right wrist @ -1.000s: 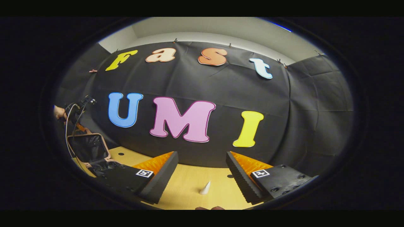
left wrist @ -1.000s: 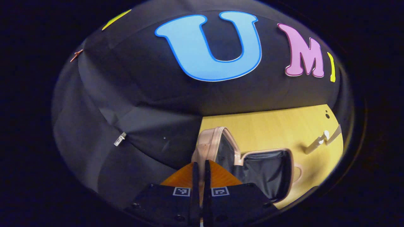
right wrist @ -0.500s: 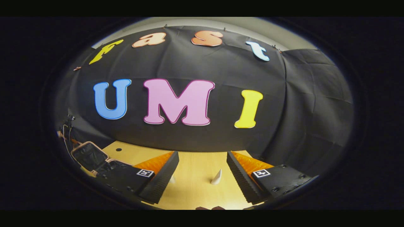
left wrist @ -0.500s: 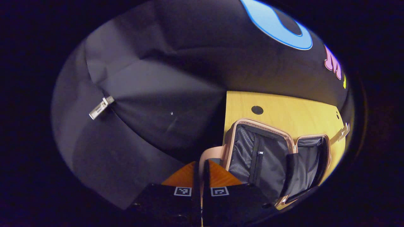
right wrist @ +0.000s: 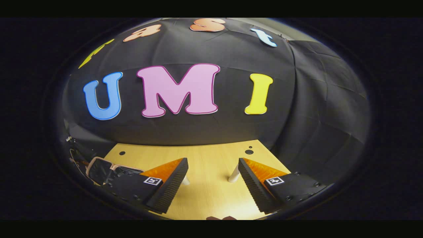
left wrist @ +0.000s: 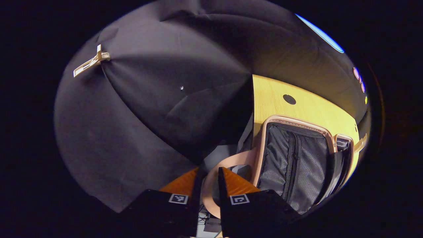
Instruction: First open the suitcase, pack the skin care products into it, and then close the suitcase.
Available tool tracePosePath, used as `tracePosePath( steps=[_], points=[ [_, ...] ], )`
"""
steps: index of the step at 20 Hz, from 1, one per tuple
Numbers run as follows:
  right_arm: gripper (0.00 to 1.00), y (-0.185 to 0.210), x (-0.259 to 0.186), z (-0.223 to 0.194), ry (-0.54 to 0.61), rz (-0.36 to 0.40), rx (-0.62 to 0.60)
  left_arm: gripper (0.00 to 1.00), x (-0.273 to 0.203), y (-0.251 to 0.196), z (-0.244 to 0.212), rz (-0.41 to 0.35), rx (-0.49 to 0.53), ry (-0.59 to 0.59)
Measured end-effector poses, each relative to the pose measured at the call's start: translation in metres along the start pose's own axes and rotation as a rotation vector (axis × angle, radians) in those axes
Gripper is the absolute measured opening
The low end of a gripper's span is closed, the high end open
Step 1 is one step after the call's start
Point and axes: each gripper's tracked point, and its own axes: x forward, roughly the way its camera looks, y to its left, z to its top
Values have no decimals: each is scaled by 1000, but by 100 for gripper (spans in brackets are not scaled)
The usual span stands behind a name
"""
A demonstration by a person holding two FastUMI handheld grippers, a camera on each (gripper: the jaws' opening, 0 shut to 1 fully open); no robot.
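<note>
Tongs (left wrist: 209,185) astride open suitcase's (left wrist: 294,162) handle (left wrist: 228,162)

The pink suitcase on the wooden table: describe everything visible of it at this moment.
The pink suitcase lies open at the corner of the light wooden table, both halves spread apart. Its shell and rim look pale pink; inside is dark grey mesh-like lining with a zipped divider. A looped pink carry handle passes between the fingers of the left gripper, whose jaws stand slightly apart. No skin care products are visible inside.

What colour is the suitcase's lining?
Black, with a mesh zip pocket; the suitcase shell and trim are pale pink. Best seen in the left gripper view.
</note>
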Motion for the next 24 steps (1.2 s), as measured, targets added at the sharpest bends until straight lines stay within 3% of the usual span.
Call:
tracePosePath(
  steps=[2, 3, 8, 10, 13, 17, 20, 24],
  points=[
    [100, -1, 2, -12, 22, -3, 8, 68, -9, 6, -2, 25, -23, -39],
    [98, -1, 7, -19, 31, 0, 15, 77, -15, 3, 3, 22, -49, -82],
    [97, -28, 18, -43, 39, -11, -19, 87, -91, -46, 40, 12, -84, -350],
    [98, -36, 26, -57, 52, 0, 5, 92, -120, -106, 33, -24, -47, -392],
    [97, -56, 41, -76, 81, 9, 14, 97, -158, -213, 10, -80, 142, -422],
    [97, -82, 65, -102, 112, 12, 53, 96, -194, -405, -34, -336, 209, -435],
    [98, -92, 90, -121, 127, 21, 44, 98, -197, -521, -66, -431, 321, -422],
    [98, -91, 121, -144, 147, 60, -22, 98, -178, -615, -90, -505, 392, -364]
  ],
)
